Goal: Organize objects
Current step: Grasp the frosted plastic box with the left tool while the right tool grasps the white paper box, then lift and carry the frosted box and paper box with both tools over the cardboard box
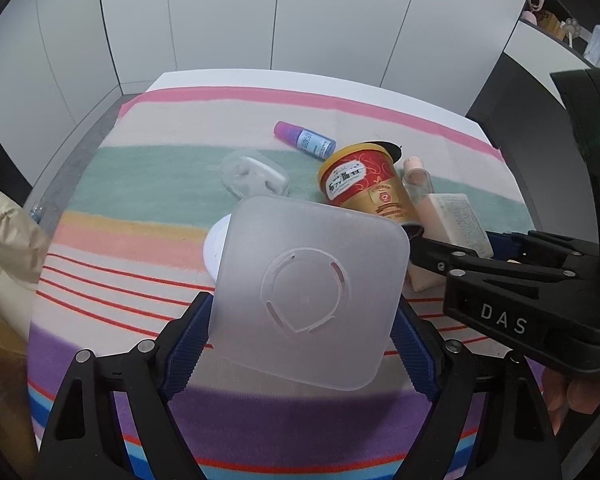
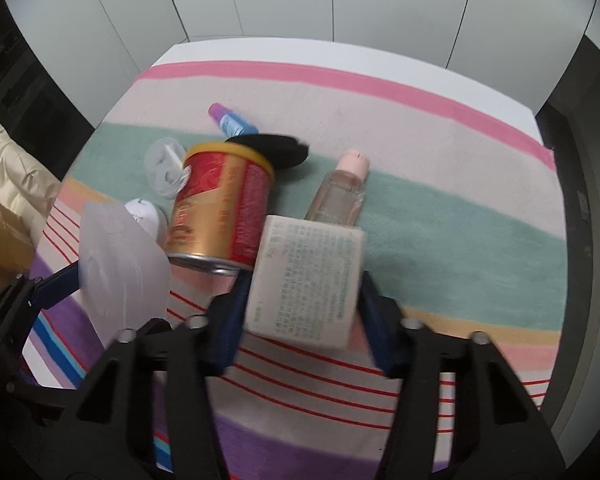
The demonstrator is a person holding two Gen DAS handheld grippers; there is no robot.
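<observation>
Clamping a frosted translucent square plastic lid [image 1: 310, 292] between its blue pads, the left gripper [image 1: 300, 344] holds it tilted above the near edge of the striped cloth [image 1: 140, 168] that covers the table. Its embossed ring faces the camera. Just beside it, the right gripper [image 2: 300, 300] has its jaws set against both sides of a cream rectangular box printed with small text [image 2: 306, 280]; the blur leaves the firmness of that hold uncertain.

Crowding both, a red and gold cylindrical tin with a yellow rim [image 2: 220, 208] lies on its side between lid and box, touching the box. Behind the box lies a clear bottle of pinkish liquid with a pale pink cap [image 2: 342, 188]. A black oval object [image 2: 272, 148] sits just behind the tin, and a small blue bottle with a purple cap [image 1: 304, 140] lies nearer the far edge. A clear round plastic case [image 1: 254, 178] and a white rounded object [image 1: 216, 252] lie left of the tin; the case's contents cannot be made out.
</observation>
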